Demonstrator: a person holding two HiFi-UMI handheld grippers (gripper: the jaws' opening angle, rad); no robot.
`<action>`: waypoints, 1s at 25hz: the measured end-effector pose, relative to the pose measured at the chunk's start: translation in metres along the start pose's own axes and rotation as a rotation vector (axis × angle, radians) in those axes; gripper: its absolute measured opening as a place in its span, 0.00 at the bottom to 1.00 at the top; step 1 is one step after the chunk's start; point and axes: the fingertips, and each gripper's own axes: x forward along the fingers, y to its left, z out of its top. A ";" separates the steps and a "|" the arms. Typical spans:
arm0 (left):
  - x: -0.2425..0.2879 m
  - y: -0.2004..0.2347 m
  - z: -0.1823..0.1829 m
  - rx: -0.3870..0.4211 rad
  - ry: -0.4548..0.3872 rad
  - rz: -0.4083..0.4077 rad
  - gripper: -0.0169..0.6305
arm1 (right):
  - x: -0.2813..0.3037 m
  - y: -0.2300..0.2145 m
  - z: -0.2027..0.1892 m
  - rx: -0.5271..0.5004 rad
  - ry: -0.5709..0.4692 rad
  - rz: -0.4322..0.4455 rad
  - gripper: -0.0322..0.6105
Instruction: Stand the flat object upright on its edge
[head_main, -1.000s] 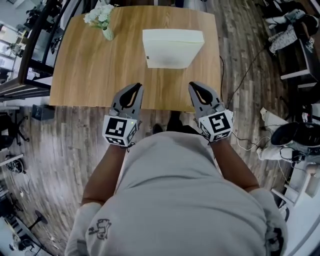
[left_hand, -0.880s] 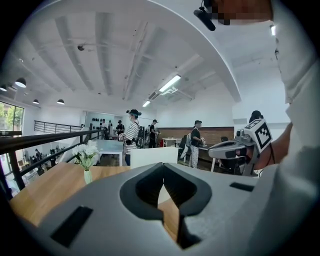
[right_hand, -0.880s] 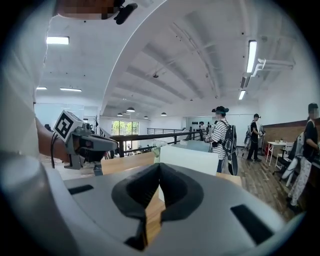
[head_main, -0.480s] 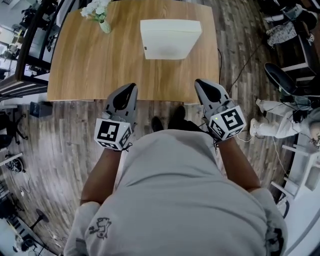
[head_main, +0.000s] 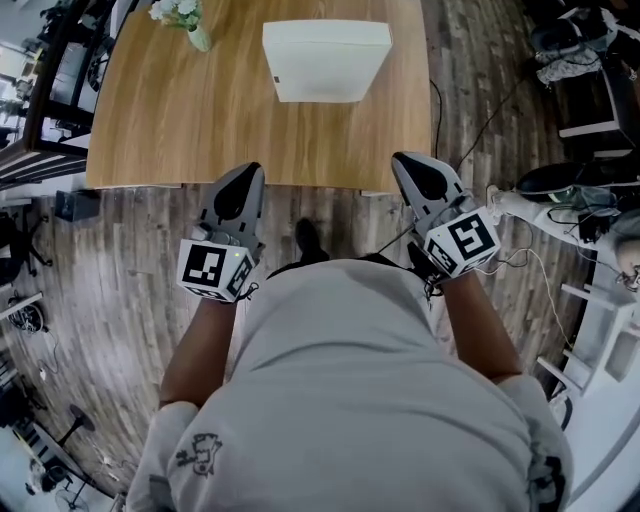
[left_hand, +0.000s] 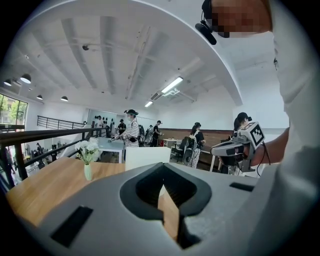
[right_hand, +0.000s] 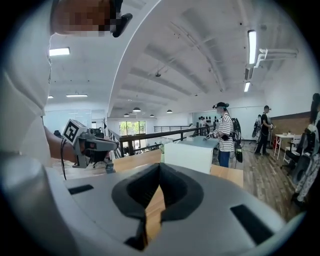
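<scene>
The flat white box (head_main: 325, 60) is on the far half of the wooden table (head_main: 200, 130). In the left gripper view the box (left_hand: 147, 157) rises as a white rectangle from the tabletop, and it does the same in the right gripper view (right_hand: 190, 155). My left gripper (head_main: 248, 175) is shut and empty, hanging over the floor just short of the table's near edge. My right gripper (head_main: 408, 165) is also shut and empty, at the near right corner. Both are well apart from the box.
A small vase of white flowers (head_main: 190, 25) stands at the table's far left corner. A black cable (head_main: 440, 110) runs down past the right edge. A dark railing (head_main: 45, 90) borders the left. Chairs and gear (head_main: 580, 100) crowd the right. People (left_hand: 131, 131) stand far behind.
Both grippers have drawn back from the table's near edge and spread a little apart. They hang over the floor, and the table and box sit farther up the head view.
</scene>
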 end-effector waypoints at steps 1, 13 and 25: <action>0.001 -0.006 -0.001 -0.002 0.002 0.002 0.04 | -0.006 -0.002 -0.003 0.005 0.000 0.007 0.06; -0.002 -0.117 -0.016 -0.014 -0.007 0.079 0.04 | -0.103 -0.019 -0.041 0.013 -0.008 0.110 0.06; -0.039 -0.238 -0.035 -0.021 -0.027 0.169 0.04 | -0.210 -0.008 -0.073 -0.084 -0.020 0.206 0.06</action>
